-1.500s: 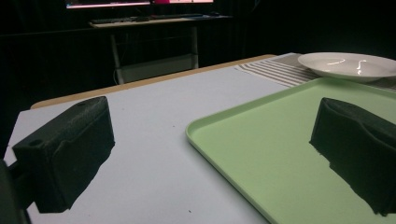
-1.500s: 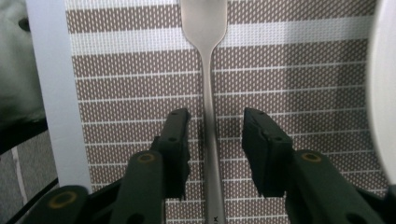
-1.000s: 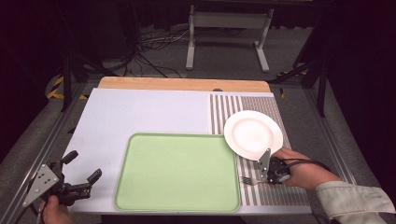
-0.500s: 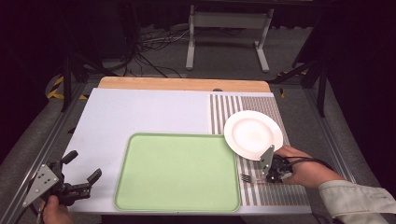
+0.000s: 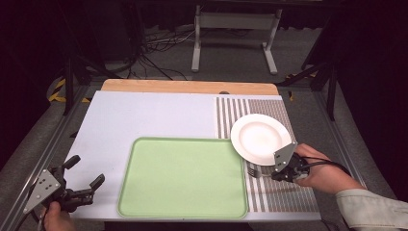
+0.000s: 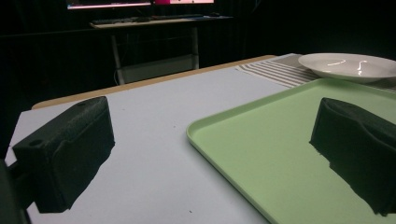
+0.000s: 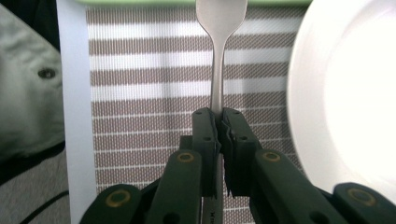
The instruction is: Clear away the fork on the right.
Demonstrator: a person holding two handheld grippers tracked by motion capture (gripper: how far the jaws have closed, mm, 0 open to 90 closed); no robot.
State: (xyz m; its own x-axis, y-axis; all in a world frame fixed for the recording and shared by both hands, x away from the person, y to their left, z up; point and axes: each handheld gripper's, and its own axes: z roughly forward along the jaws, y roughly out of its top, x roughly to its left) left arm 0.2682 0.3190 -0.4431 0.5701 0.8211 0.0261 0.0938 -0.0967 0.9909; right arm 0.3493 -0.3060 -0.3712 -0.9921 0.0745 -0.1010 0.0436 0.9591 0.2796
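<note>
Right gripper (image 7: 218,122): fingers pinching the fork (image 7: 219,56) handle, clamped tight. Fork lies on the striped mat (image 5: 284,192), just beside the near-left rim of the white plate (image 5: 260,138), tines pointing at the green tray (image 5: 183,177). Left gripper (image 5: 82,179): fingers spread wide, nothing between them, low over the desk (image 5: 144,115) off the tray's left edge, well away from the plate.

dark lab, framed test table (image 5: 159,115), floor cables (image 5: 159,53), monitor desk (image 6: 154,21)
</note>
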